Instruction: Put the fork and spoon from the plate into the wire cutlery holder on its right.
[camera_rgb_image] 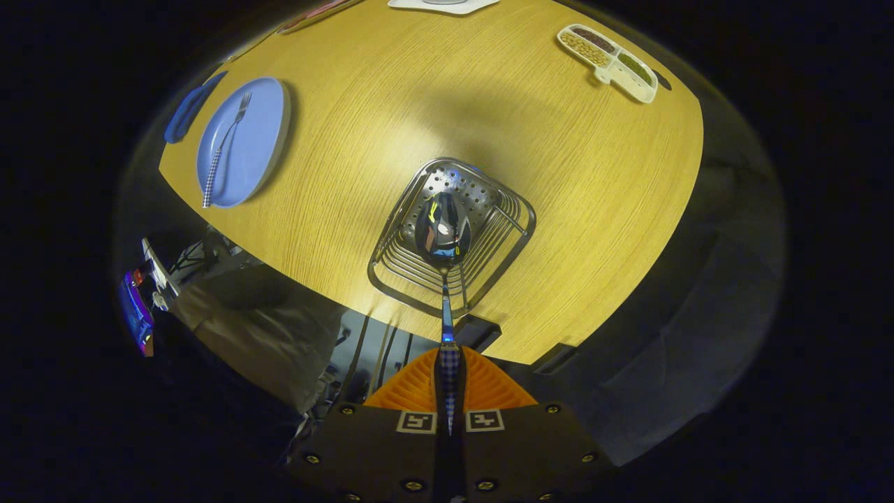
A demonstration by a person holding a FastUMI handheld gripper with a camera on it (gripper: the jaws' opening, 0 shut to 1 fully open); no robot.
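The gripper (450, 381) pinches the spoon (443, 230) by its checked handle, both fingers pressing on it, bowl pointing ahead over the wire holder (391, 276). Farther off to the left, the fork (225, 148) lies on the plate (269, 140).

gripper (450, 381): ridged pads (square markers, screws)

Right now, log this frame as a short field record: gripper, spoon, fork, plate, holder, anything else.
gripper: shut on spoon handle
spoon: bowl hangs over the holder, handle between the fingers
fork: lying on the plate
plate: on the table, left of the holder
holder: wire, just ahead of the fingers
other: divided snack tray far across the table
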